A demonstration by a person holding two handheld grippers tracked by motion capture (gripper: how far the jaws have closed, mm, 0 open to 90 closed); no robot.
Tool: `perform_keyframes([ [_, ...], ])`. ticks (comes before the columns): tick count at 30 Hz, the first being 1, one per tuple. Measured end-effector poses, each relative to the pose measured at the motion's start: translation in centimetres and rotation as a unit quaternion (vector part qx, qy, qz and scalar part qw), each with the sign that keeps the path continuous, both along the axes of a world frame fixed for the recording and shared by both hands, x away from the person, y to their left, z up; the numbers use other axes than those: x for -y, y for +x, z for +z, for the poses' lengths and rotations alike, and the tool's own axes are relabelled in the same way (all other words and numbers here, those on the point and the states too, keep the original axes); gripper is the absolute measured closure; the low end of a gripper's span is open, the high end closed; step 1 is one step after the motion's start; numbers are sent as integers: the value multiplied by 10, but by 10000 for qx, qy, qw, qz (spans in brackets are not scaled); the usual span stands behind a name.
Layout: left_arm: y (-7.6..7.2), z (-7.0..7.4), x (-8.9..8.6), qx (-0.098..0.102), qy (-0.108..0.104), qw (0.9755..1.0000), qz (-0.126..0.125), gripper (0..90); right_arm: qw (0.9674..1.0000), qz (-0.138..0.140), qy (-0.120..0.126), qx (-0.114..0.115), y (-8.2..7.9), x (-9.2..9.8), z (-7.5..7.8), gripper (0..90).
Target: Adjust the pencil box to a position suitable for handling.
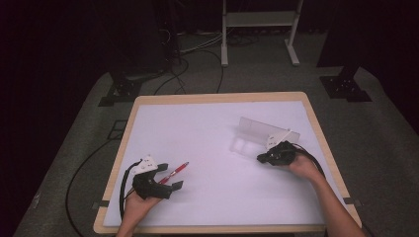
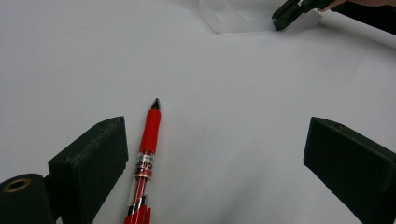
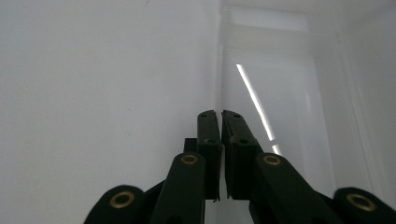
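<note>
I am holding a gripper in each hand over a white table (image 1: 212,197). My right gripper (image 1: 261,158) is sitting at the near edge of a clear plastic box (image 1: 247,140) that is lying open on the right half of the table, its lid (image 1: 264,129) standing up behind it. In the right gripper view my two black jaws are pressed almost flat together, and the thin near wall of the box (image 3: 219,88) is running straight into the narrow slit between them, so I am pinching that wall. A bright streak of light is lying across the box floor just beyond my right gripper (image 3: 221,114). In the left gripper view the same gripper (image 2: 282,18) is showing far off, its tip against the box (image 2: 233,18).

My left gripper (image 1: 170,180) is resting low near the front left of the table, jaws spread wide with nothing gripped. A red pen (image 1: 174,173) is lying flat on the table, and in the left gripper view it (image 2: 147,158) is lying just inside my left-hand jaw, close beside it, its dark tip pointing away from me toward the box. The pen and the box are well apart.
</note>
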State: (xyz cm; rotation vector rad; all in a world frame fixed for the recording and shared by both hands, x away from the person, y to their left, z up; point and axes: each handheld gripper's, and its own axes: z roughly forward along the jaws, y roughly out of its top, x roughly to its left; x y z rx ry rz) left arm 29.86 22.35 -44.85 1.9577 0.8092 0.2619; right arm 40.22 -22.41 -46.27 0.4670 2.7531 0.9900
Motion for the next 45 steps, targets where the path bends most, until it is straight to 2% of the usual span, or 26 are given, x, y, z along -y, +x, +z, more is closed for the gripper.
perform_keyframes([
  [10,0,0,-1,4,-9,10000,9,59,9999,47,14,126,-1,1,3,865],
  [17,0,0,-2,15,-7,10000,29,59,9993,124,248,259,-9,0,16,865],
  [24,-1,1,-4,15,-27,10000,65,59,9978,467,303,355,-20,-12,26,864],
  [40,0,1,-6,0,-45,10000,83,59,9932,1015,545,191,-36,-38,30,863],
  [45,-1,1,-6,4,-51,10000,74,59,9916,1202,434,217,-41,-48,29,863],
])
